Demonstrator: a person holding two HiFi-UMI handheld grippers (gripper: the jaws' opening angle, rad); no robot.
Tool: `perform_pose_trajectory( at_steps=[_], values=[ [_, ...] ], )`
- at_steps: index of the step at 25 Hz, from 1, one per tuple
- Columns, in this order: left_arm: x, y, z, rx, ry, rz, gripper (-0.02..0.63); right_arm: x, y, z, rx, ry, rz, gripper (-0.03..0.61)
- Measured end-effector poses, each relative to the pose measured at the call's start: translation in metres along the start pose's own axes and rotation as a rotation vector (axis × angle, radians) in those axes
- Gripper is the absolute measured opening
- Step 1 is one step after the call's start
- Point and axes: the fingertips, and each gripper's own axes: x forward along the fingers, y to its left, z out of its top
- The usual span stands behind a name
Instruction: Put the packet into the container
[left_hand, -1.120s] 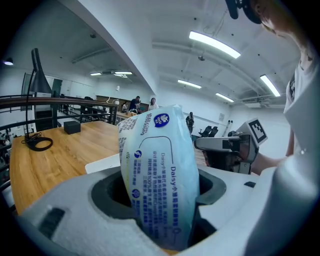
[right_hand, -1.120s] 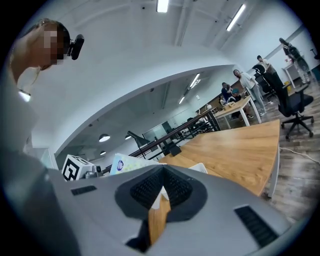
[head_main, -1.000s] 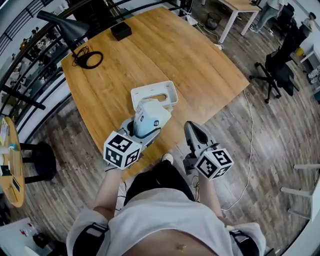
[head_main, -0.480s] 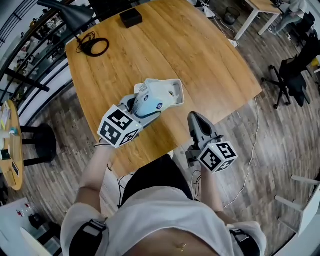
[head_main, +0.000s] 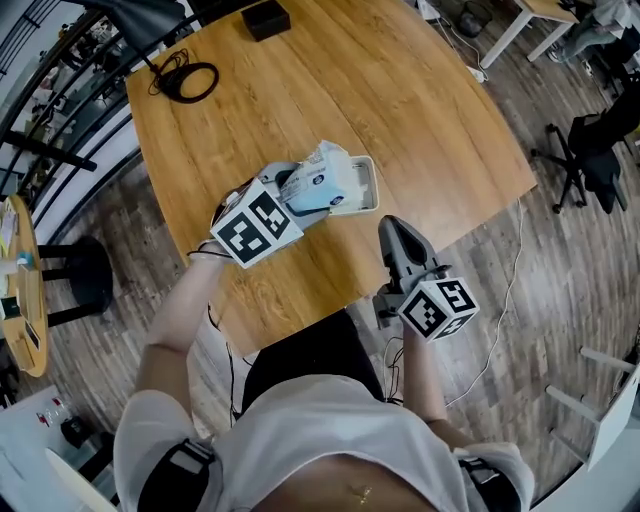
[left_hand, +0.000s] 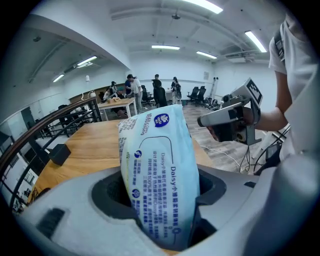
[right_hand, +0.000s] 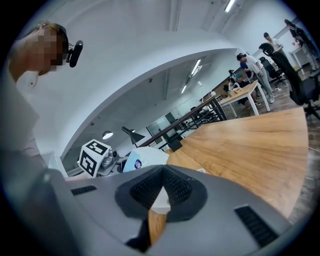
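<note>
Open office, wooden table (head_main: 400, 110). Left gripper (head_main: 288, 198) was clamped on the pale-blue packet (head_main: 320, 178), held tilted over the white container (head_main: 368, 192). Right gripper (head_main: 398, 232) closed, empty, off the table edge. Carry looked done; lowering and release remained.

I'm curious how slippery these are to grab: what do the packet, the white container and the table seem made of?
Packet: soft plastic film, slightly glossy, printed pale blue; it bulges between the jaws. Container: probably moulded white plastic, matte, with a rounded rim. Table: wood or wood veneer, by its grain; smooth satin finish.
</note>
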Motion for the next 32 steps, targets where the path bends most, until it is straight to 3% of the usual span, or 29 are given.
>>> perform_pose_trajectory(
  at_steps=[16,32],
  values=[
    [0.066,0.010,-0.044,0.110,0.198,-0.051,0.304,0.017,-0.032,-0.005,0.032,0.020,-0.066,0.011],
    [0.109,0.021,-0.092,0.217,0.385,-0.020,0.305,0.010,-0.048,-0.017,0.072,0.036,-0.102,0.011]
  ],
)
